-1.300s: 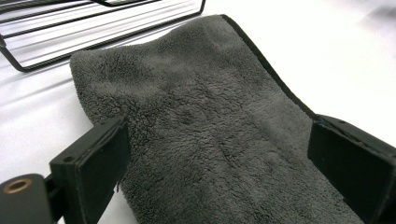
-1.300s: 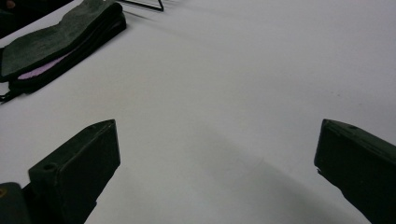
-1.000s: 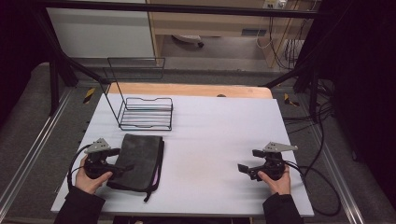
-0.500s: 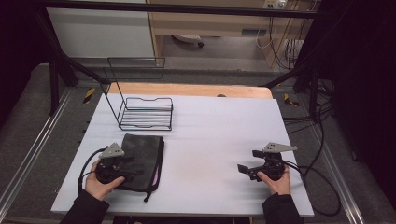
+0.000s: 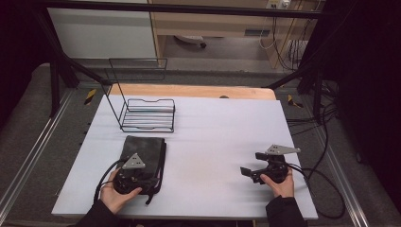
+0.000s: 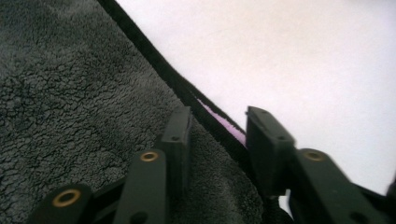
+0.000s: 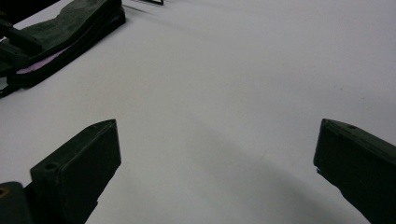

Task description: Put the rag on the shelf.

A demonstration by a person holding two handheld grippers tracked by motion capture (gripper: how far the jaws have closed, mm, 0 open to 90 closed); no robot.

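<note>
Left gripper (image 6: pixel 217 140) closing over bound edge of dark folded towel (image 5: pixel 144 153), lying just in front of wire rack (image 5: pixel 147 115); pads astride, not yet pinching. Right gripper (image 7: pixel 217 154) spread wide, idle. Risk: catching top layer alone, fold spilling open.

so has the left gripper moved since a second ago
Yes. The left gripper has slid rightward from the table's left edge onto the folded dark cloth, and its fingers have just been closing, with the cloth's edge between them.
</note>
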